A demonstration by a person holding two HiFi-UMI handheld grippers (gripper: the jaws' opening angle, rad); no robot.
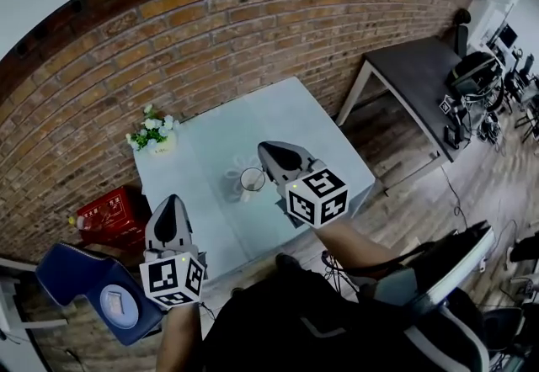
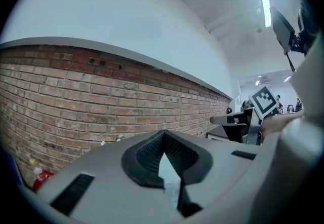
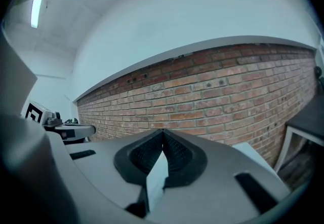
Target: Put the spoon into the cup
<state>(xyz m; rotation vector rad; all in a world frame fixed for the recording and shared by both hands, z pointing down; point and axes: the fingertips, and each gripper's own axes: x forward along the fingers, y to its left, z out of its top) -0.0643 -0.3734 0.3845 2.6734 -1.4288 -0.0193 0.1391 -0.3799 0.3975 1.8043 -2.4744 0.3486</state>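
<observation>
A clear glass cup point(image 1: 252, 179) stands near the middle of the pale square table point(image 1: 295, 122). I cannot make out the spoon in any view; a pale smear lies on the table just left of the cup. My right gripper point(image 1: 269, 148) hangs above the table just right of the cup, jaws shut with nothing between them point(image 3: 163, 134). My left gripper point(image 1: 168, 202) is over the table's near left edge, apart from the cup, and its tips meet on nothing point(image 2: 163, 134). Each gripper view looks level at the brick wall, and neither shows the cup.
A small pot of white flowers point(image 1: 153, 135) sits at the table's far left corner. A red crate point(image 1: 114, 215) and a blue chair point(image 1: 93, 286) stand left of the table. A dark grey desk point(image 1: 421, 76) is at the right, with an office chair point(image 1: 438, 278) beside me.
</observation>
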